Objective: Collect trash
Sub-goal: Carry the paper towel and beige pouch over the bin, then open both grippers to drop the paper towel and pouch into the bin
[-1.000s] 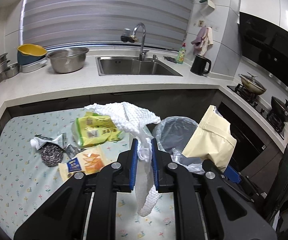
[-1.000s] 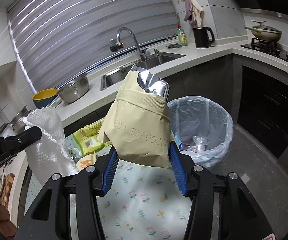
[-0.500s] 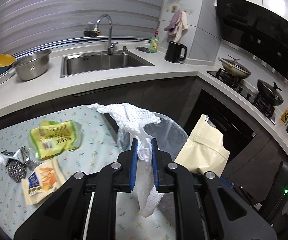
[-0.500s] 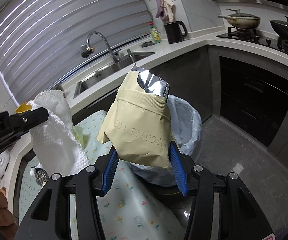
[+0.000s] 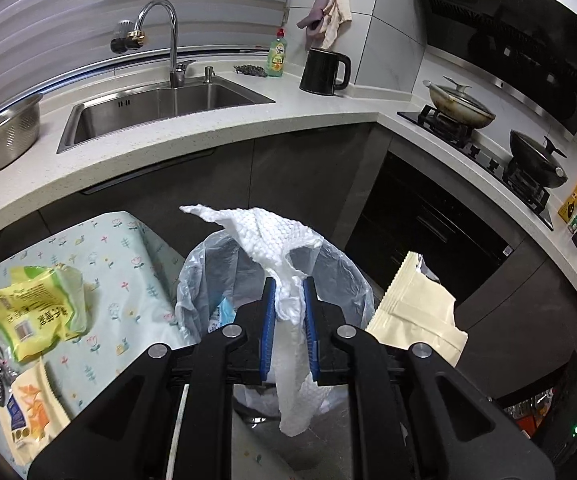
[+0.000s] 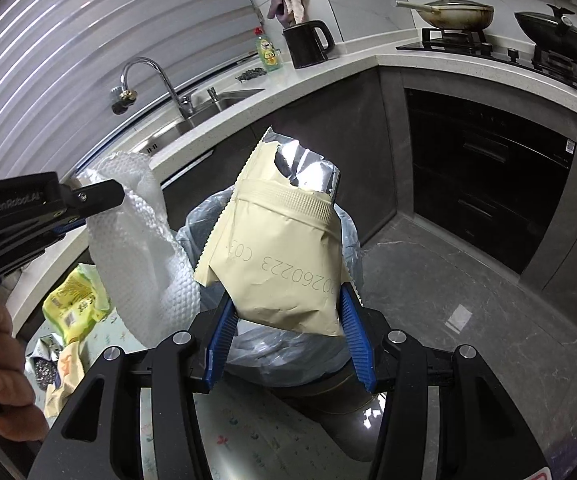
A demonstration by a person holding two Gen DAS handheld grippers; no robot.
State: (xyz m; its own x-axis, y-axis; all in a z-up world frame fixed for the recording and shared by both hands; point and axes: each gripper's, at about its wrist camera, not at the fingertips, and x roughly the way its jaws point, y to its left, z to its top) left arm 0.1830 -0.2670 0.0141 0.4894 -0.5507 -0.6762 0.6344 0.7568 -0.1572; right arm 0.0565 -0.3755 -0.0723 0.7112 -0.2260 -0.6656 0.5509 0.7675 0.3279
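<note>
- The left gripper [image 5: 289, 300], with the paper towel [image 5: 272, 232], has swung off the table [image 5: 128, 280] and past its edge; the towel now hangs over the bin [image 5: 204, 256].
- The right gripper [image 6: 288, 312], with the pouch [image 6: 280, 240], has come over the bin [image 6: 348, 248] too, and the bin mouth now lies right behind the pouch.
- Both grippers have sunk toward the bin.

A dimpled white paper towel [image 5: 288, 248], a matt cream pouch [image 6: 284, 248] with shiny foil lining, a thin translucent plastic bin liner [image 5: 200, 264].
</note>
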